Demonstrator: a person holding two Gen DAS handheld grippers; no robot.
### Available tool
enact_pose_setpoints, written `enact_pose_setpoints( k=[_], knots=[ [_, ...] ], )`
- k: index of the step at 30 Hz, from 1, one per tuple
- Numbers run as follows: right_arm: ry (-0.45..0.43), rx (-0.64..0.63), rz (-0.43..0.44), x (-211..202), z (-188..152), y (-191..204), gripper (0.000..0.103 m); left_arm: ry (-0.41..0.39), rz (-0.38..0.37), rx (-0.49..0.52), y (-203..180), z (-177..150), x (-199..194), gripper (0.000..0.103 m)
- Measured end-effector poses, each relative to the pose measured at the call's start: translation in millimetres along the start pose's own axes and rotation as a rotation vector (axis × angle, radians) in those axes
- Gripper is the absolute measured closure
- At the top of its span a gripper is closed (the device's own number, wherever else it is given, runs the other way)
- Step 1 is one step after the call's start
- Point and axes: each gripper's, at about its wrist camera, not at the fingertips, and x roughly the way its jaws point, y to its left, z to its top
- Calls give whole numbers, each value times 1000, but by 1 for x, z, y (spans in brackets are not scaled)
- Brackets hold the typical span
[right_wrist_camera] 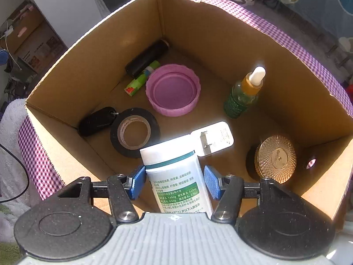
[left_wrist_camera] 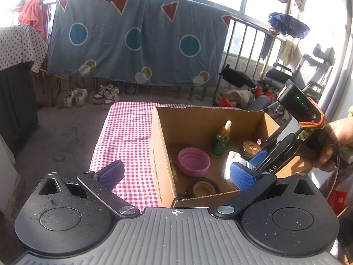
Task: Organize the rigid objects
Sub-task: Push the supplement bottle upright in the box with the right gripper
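Two blue pads of the left gripper (left_wrist_camera: 175, 174) stand wide apart and hold nothing, hovering at the near corner of the cardboard box (left_wrist_camera: 162, 154) on the checked tablecloth (left_wrist_camera: 125, 132). In the right wrist view, the right gripper (right_wrist_camera: 175, 182) has a white pill bottle (right_wrist_camera: 176, 176) between its pads, a slim gap visible on the right side, above the box's near wall (right_wrist_camera: 66, 154). A pink lid (right_wrist_camera: 173, 90) lies mid-floor.

My right claw (right_wrist_camera: 175, 182) points down into the box (right_wrist_camera: 220, 42), a white bottle (right_wrist_camera: 176, 176) between my blue pads (right_wrist_camera: 138, 182), the right pad just clear of it. Below lie a pink lid (right_wrist_camera: 173, 89), tape (right_wrist_camera: 134, 131), a dropper bottle (right_wrist_camera: 243, 93) and a gold tin (right_wrist_camera: 274, 158).
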Motion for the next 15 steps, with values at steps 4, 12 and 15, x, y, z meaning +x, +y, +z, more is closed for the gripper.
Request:
enact_pose_setpoints(
  k=[4,12,15],
  knots=[
    [-108,65,-6,-30,-20,-11,44,0,-5,1,-5,1,-3,1],
    [-371,241,-117,-49,-55,-34,46,-3,-19,24,-15,1,-5,1],
    [-431,329,-108,-49,-59,-48,46,7,-22,32,-20,0,-5,1]
  ],
)
